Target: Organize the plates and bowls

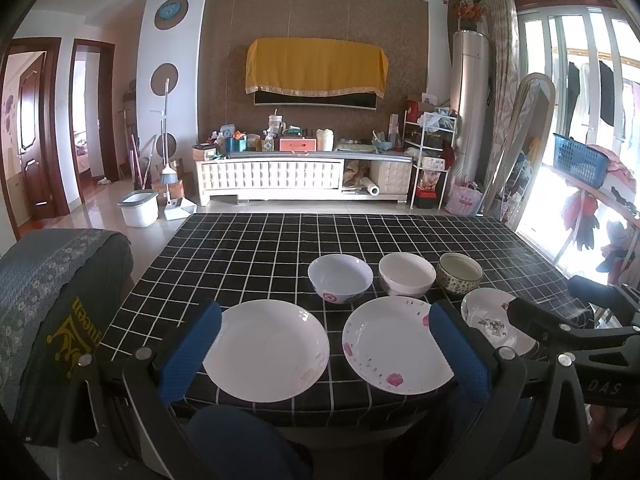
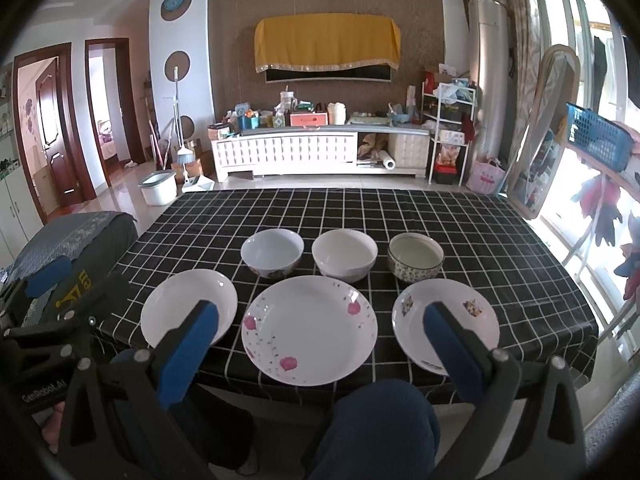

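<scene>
Three plates lie in a row along the near edge of a black checked table point(image 2: 480, 220): a plain white plate point(image 2: 188, 308), a pink-flowered plate point(image 2: 310, 330) and a small patterned plate point(image 2: 446, 322). Behind them stand a bluish-white bowl point(image 2: 272, 254), a white bowl point(image 2: 344, 254) and a patterned dark-rimmed bowl point(image 2: 416, 262). My left gripper point(image 1: 326, 354) is open and empty, over the near edge between the plain plate point(image 1: 266, 350) and the flowered plate point(image 1: 394, 344). My right gripper point(image 2: 320, 340) is open and empty, held before the flowered plate.
A grey cushioned chair point(image 1: 48, 292) stands left of the table. My knees in blue trousers point(image 2: 380, 428) are under the near edge. A white TV cabinet point(image 2: 320, 152), a white bucket point(image 2: 158, 188) and a blue basket point(image 2: 598, 136) lie beyond.
</scene>
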Motion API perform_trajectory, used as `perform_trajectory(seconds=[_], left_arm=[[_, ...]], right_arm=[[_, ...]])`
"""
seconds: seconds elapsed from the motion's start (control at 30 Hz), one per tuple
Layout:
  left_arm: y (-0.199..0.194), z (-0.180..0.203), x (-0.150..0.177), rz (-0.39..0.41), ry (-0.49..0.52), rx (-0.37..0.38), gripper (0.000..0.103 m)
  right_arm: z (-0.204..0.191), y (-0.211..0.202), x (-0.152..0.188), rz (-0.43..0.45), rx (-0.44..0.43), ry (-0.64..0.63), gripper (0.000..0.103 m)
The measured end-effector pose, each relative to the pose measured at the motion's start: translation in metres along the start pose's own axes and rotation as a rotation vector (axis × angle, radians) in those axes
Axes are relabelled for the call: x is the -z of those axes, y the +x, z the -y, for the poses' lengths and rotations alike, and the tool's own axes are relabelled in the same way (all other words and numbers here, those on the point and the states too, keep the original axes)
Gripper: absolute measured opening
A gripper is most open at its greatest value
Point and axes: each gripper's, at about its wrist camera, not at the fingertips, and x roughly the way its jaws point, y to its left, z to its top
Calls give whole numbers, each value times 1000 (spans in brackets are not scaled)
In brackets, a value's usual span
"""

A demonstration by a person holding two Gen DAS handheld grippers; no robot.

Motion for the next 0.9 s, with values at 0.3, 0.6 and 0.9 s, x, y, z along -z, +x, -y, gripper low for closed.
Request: perform_trajectory(seconds=[0.3, 0.6, 0.9], left_arm=[[0, -1, 2, -11, -3, -1, 103], [-1, -1, -2, -13, -5, -3, 103], [-1, -1, -1, -18, -9, 0, 103]], right_arm=[[1, 1, 1, -2, 1, 1, 103], [2, 1, 3, -7, 0, 2, 103], [2, 2, 4, -9, 1, 2, 103]])
